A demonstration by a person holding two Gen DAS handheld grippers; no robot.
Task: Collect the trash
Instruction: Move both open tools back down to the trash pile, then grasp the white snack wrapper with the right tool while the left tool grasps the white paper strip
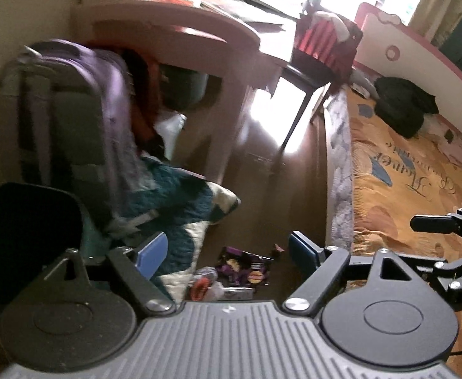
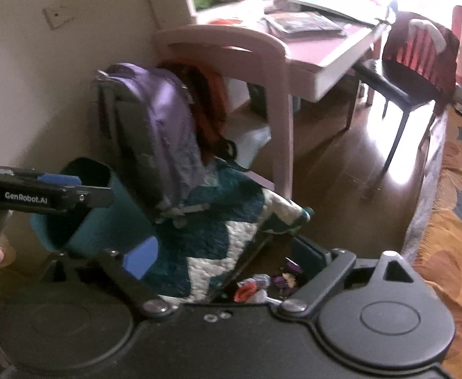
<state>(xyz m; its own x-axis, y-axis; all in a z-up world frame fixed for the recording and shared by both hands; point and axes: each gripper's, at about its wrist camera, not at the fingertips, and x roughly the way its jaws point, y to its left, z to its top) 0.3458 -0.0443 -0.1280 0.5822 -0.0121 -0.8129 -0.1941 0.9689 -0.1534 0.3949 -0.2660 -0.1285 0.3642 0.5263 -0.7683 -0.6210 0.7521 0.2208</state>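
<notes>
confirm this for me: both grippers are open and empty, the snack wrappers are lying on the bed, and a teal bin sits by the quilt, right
Not quite: the snack wrappers lie on the wooden floor beside the bed, as the left wrist view shows. The left gripper and right gripper are open and empty; the teal bin sits by the quilt.

Right gripper point(image 2: 228, 252) gapes over floor wrappers point(image 2: 256, 287) (teal bin point(image 2: 104, 221) left)

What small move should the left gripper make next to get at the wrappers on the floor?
Probably lower the left gripper straight toward the purple snack wrapper. Its jaws stand open and empty, and the wrapper lies on the wooden floor just ahead between them, beside the quilt.
</notes>
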